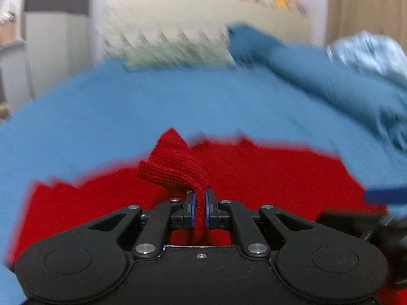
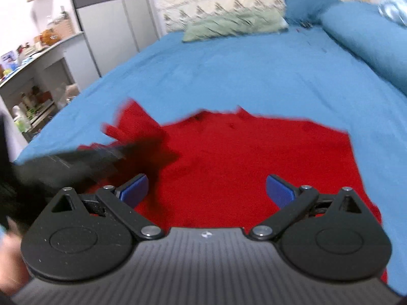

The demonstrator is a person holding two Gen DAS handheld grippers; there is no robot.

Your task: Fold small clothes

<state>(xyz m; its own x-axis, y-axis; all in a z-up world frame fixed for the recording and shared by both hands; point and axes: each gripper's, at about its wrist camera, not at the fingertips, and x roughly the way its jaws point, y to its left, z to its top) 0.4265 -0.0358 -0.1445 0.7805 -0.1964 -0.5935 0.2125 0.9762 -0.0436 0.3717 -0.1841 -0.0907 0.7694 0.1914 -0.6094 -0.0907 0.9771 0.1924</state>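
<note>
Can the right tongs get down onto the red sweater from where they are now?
Probably yes: the right tongs are open above the red sweater, nothing between. The left tongs pinch a fold off to one side.

The red knit garment [image 1: 267, 178] lies spread mostly flat on the blue bed sheet [image 1: 127, 106], towards the near edge of the bed and well apart from the pillows at the head end. Its fabric is a bright, even red with a fine ribbed knit. One narrow ribbed piece, which looks like a sleeve or cuff end, is lifted off the rest and bent over in a fold, pinched between the left tool's [image 1: 200, 208] blue pads. The far outline is uneven, with small points sticking out.
</note>
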